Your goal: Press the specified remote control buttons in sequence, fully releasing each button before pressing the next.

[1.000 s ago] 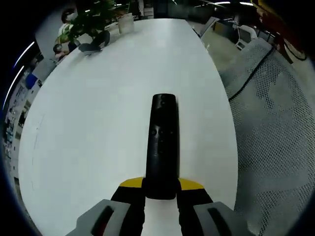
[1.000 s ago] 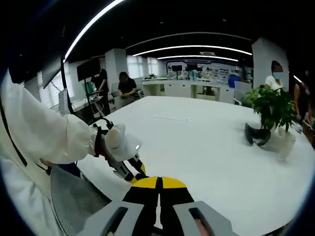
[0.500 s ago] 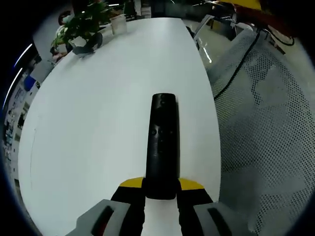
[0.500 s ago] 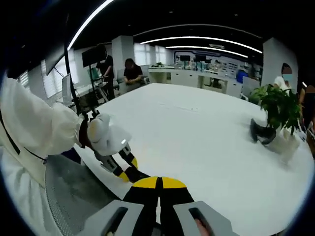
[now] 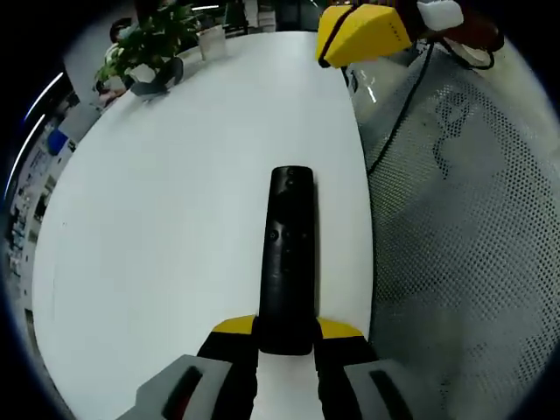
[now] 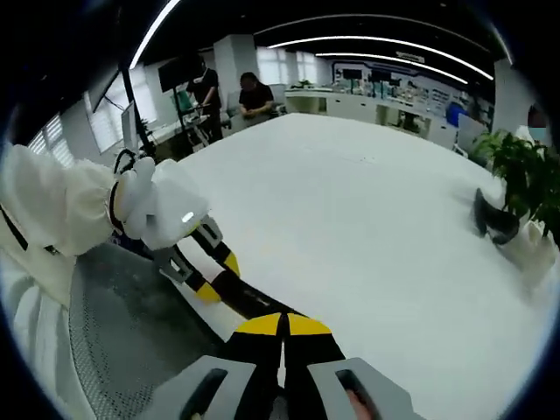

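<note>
The left gripper (image 5: 284, 350) was clamped on the near end of the black remote control (image 5: 289, 254), its yellow-tipped jaws pressed against either side of the body. The remote control extended straight forward from the jaws, above the white desk (image 5: 175, 192) and close to that desk's long edge, beyond which a grey mesh surface (image 5: 464, 245) lay. Small buttons were visible on the upper face of the remote control, about midway along its length; their markings were too small to read.

The right gripper (image 6: 283, 337) had its jaws pressed together, with nothing between them. In the right gripper view it was positioned at the desk edge, with the remote control (image 6: 249, 299) just ahead of its tips. In the left gripper view, the right gripper (image 5: 363, 33) appeared above the far part of the same long edge, well apart from the remote control.

A person's white-gloved hand (image 6: 162, 206) held the left gripper (image 6: 210, 267) at the desk edge. A potted plant (image 5: 144, 48) stood near the far corner of the desk.
</note>
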### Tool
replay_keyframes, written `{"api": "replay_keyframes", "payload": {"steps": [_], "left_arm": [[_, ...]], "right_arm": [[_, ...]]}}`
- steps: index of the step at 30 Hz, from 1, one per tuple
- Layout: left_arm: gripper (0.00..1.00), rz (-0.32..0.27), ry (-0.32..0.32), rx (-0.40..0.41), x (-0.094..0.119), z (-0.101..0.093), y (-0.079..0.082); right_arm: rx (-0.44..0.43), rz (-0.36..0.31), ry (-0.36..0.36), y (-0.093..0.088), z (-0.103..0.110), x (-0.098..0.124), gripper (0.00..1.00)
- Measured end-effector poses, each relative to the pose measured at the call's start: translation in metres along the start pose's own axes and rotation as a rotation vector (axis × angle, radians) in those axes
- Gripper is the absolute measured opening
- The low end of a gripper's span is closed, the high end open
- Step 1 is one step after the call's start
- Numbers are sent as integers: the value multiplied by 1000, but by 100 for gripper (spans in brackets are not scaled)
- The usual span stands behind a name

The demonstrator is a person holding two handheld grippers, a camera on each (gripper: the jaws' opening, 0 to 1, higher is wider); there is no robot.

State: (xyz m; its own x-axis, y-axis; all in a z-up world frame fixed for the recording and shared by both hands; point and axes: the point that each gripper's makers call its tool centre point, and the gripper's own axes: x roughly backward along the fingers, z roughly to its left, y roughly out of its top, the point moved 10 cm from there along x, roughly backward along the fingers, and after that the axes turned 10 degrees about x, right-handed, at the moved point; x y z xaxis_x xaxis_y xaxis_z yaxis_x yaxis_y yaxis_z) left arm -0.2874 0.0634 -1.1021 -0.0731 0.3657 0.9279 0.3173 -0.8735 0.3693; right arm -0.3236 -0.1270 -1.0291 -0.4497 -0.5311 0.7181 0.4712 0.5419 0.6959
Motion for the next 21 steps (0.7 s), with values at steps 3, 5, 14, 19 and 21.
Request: {"api": "replay_keyframes", "payload": {"steps": [3,5,14,19,21], "left_arm": [[23,0,10,14,-1,-4,0],[23,-1,13,23,-1,-7,0],[23,-23,13,40,0,-17,-4],[23,-53,9,55,0,-18,-7],[23,-61,7,57,-1,-18,-7]], "right_arm": [[23,28,8,-5,-2,-9,0],[49,45,29,-10,-4,-16,0],[157,171,111,-23,-11,-44,0],[174,214,114,-28,-11,-53,0],[168,232,114,-29,-13,-58,0]]}}
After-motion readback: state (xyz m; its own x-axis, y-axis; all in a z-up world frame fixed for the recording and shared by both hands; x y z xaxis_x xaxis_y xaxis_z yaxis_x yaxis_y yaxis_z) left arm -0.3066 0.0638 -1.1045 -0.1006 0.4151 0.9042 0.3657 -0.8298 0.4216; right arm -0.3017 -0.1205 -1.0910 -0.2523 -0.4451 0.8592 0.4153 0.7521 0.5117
